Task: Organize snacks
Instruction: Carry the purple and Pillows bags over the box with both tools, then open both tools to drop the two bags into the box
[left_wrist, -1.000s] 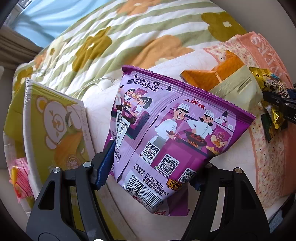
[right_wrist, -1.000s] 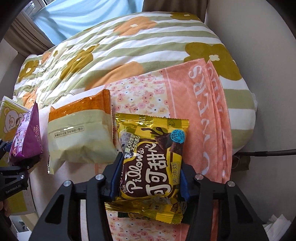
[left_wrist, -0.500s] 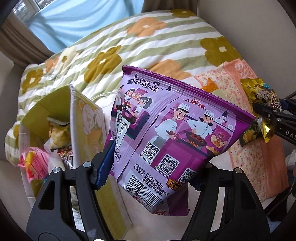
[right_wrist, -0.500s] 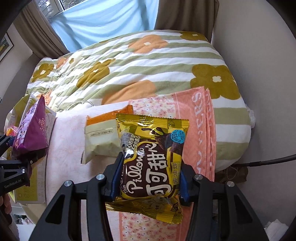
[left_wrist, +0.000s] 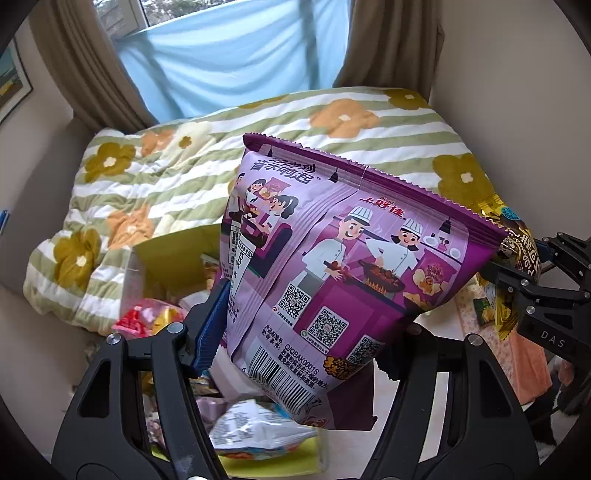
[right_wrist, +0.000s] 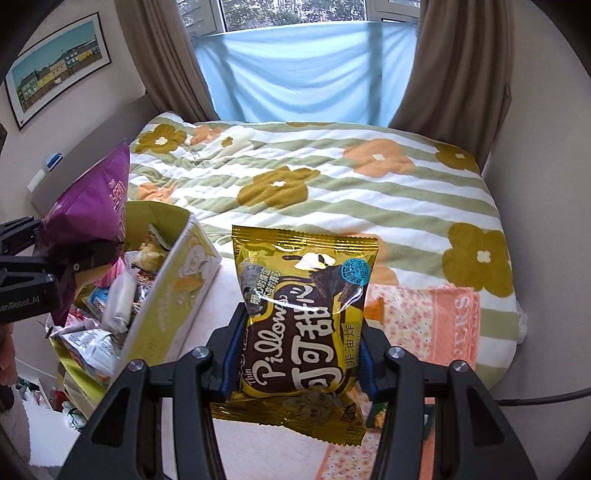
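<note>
Behind everything, a bed (right_wrist: 332, 192) with a striped, flowered quilt fills the room up to the curtained window, and the yellow box (right_wrist: 173, 306) of snacks sits open at its near left corner. Your left gripper (left_wrist: 306, 332) is clamped on the lower part of the purple bag (left_wrist: 343, 258), which hangs in the air right above the open box; in the left view other packets lie directly under it. Your right gripper (right_wrist: 299, 358) is clenched around the gold packet (right_wrist: 303, 314), held clear above the pale cloth, to the right of the box.

To finish this step well, I'd judge you should put the purple bag in first, since it is already over the opening. Lower it until its bottom edge is below the box rim before you let go; it is puffy and light, so a drop from height could bounce it off the heap. Tilt it flatter so it lies on the packets instead of standing. Keep the right hand off to the side until the left one is out, then bring the gold packet across. An orange-edged packet (right_wrist: 373, 308) peeks out behind it, on the cloth and not yet boxed.
</note>
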